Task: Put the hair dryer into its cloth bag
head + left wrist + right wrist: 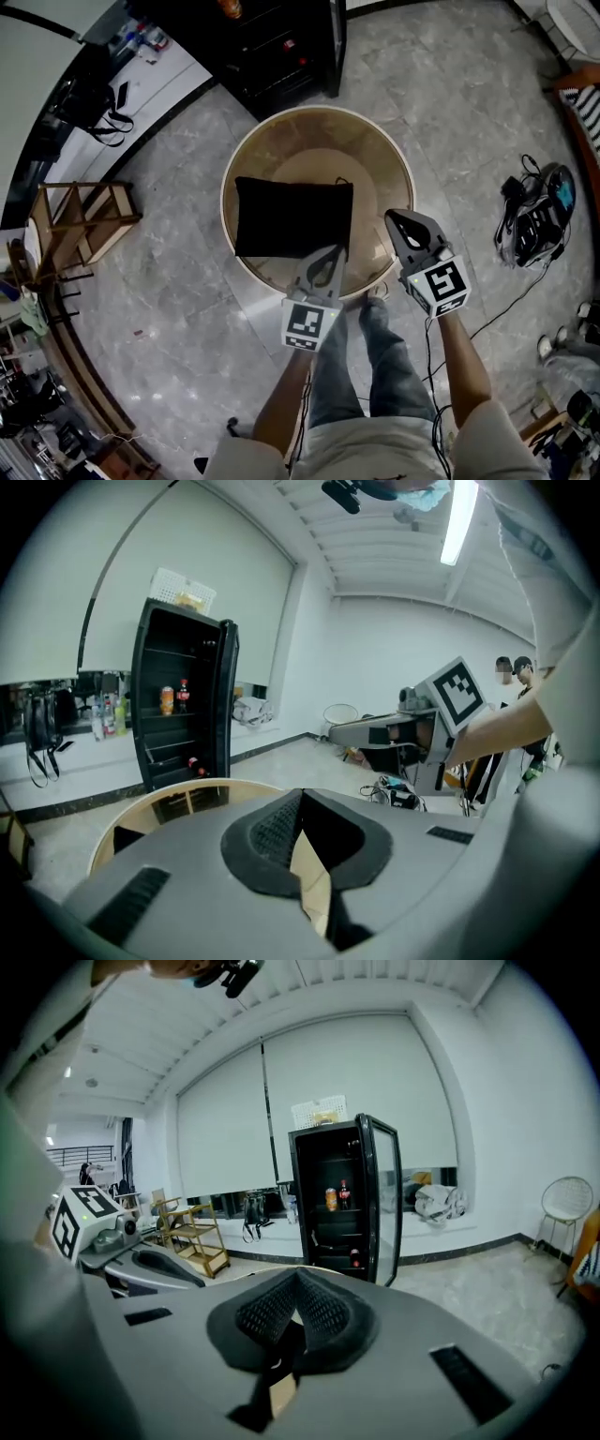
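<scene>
Looking down on the round table point(246, 150), I've got both tools hanging over its near rim w/ nothing in them. The left gripper point(330, 255) has its jaws pressed fully together, pads meeting on bare air. The right gripper point(397, 218) is the same, closed tight and empty. The black cloth bag point(292, 217) lies flat on the table, toward its near-left side, w/ its bottom edge close to the near rim. As for the hair dryer, I can't find it in any view. It could be inside the bag already, but the cloth hides that, so I can't tell

Risks as I see them:
- The bag sits close to the table's near rim, and the left tool is right above the bag's near-right corner. A careless dip or sweep there w/ closed jaws would shove the bag, not grip it, and prob slide it off the table on my side
- If the dryer is inside and the mouth isn't drawn closed, lifting by the wrong edge would tip it out. I can't make out which edge is the mouth
- The jaws need opening before any re-grab, since closed tips just poke cloth
- Loose cables and gear point(534, 211) lie on the floor right of the table, a snag hazard if I step that way
</scene>
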Tool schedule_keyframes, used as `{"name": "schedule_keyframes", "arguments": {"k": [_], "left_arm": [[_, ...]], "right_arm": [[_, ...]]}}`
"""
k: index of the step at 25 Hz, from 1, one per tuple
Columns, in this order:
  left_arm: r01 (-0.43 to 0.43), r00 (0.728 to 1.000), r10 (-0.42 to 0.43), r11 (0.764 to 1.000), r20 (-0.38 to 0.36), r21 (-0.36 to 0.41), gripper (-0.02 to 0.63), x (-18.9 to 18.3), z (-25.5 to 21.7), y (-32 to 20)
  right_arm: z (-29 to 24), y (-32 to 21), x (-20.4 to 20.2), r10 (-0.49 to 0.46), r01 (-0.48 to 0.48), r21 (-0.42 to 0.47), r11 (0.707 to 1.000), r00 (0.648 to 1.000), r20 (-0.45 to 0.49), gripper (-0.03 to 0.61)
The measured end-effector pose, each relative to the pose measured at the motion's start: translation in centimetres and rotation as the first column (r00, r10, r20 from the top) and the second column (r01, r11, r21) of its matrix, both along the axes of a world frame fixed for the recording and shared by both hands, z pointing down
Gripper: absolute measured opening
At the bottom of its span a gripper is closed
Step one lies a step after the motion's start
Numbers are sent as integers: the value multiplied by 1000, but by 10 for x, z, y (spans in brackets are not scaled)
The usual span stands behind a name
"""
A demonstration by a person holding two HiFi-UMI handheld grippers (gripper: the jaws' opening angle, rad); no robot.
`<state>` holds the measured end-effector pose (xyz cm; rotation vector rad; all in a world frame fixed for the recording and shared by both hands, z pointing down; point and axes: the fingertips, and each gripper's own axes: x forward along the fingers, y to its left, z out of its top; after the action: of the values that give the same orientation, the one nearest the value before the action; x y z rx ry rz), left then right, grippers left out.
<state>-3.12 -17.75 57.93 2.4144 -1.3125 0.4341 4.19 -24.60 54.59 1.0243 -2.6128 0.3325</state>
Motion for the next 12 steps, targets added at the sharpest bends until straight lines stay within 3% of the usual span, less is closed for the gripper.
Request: {"name": "schedule_keyframes", "arguments": {"k": [7,12], "left_arm": [[42,999,-42,995,-1,88,31,4,-94,4],[76,997,-78,983,10,166,31,4,-144,-3]], "right_arm": [[-84,29,22,26,-28,72,997,999,18,28],[-129,23,37,38,-48,125,991,996,83,28]]}}
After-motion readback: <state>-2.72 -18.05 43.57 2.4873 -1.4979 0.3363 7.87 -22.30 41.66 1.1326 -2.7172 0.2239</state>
